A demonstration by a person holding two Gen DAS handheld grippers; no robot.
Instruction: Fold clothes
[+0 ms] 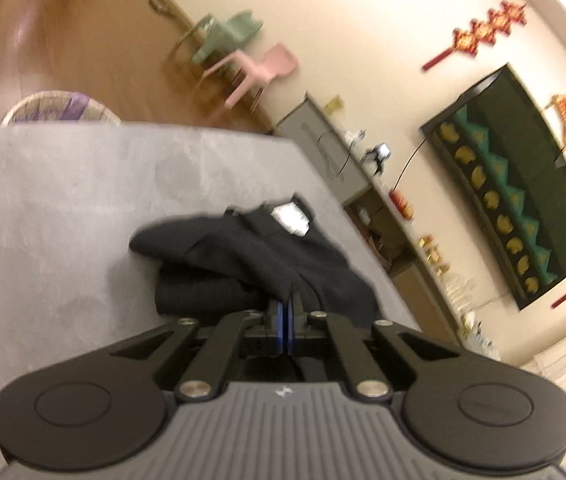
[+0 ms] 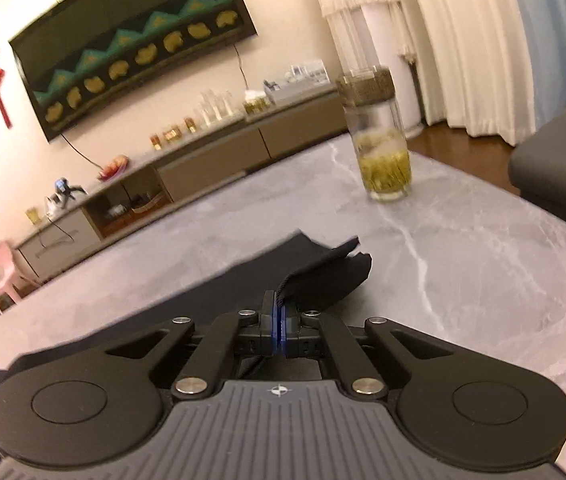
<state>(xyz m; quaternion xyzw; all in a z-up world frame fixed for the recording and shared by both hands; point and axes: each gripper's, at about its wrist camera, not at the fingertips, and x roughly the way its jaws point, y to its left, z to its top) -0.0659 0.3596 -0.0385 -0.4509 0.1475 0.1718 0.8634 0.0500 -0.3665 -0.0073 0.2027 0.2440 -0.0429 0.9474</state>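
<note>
The left gripper was seen with its jaws closed together on a fold of the black garment, the blue pads pinching the cloth at the near edge. The left wrist view was rolled, so that the room appeared tilted. The garment was bunched in a heap on the grey desk, extending from the jaws toward 12 o'clock, with a white label exposed on its far side. In the right wrist view, the right gripper was likewise clamped fully on an edge of the garment, a ribbed flap being lifted clear of the desk just beyond the jaws, toward 1 o'clock. The remaining cloth was spread flat toward 10 o'clock.

A tall glass of tea stood upright on the desk at 1 o'clock, well apart from the garment. A woven basket was visible beyond the far desk edge at 10 o'clock in the left view. A pink chair and a green chair stood on the wooden floor beside a low cabinet. A dark wall-mounted screen was noted above the cabinet. Both views were blurred.
</note>
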